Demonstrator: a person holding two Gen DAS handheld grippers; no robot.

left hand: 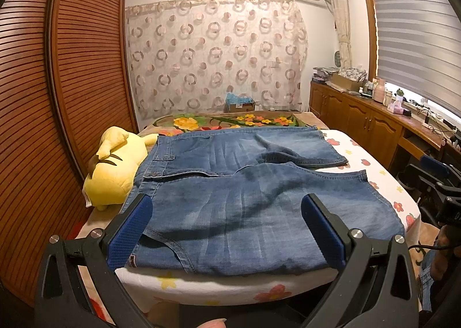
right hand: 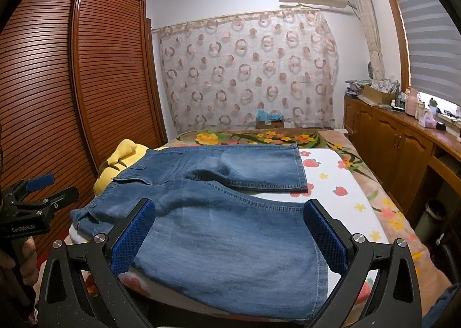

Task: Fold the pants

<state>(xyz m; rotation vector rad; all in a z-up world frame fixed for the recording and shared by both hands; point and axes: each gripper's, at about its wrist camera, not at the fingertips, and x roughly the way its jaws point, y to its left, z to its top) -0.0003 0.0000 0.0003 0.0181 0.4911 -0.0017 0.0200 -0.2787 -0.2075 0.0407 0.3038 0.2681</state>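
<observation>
The pants (left hand: 259, 198) are laid flat on a white flowered board (right hand: 340, 192) on the bed (right hand: 383, 201), waistband toward the plush toy (left hand: 115, 166) at the left, legs running to the right. The near leg is spread toward the camera; the far leg lies beyond it, its hem short of the board's right edge.

The left gripper (left hand: 227, 227) is held with its jaws spread wide over the near waist and seat area, nothing pinched. The right gripper (right hand: 230, 233) is likewise spread, poised over the near leg toward its hem, nothing between its pads (right hand: 135, 238).

The step in hand is judged to be the first grasp for a lengthwise fold, near leg onto far leg. It would be done well if the near edge is taken at two points well apart: waistband corner by the left, hem corner by the right. Both layers of denim should be caught fully between the pads, since thick cloth slips from a shallow pinch. The edge should then be lifted evenly and carried over so that the seams meet, and the toy is best kept clear of the waistband.
</observation>
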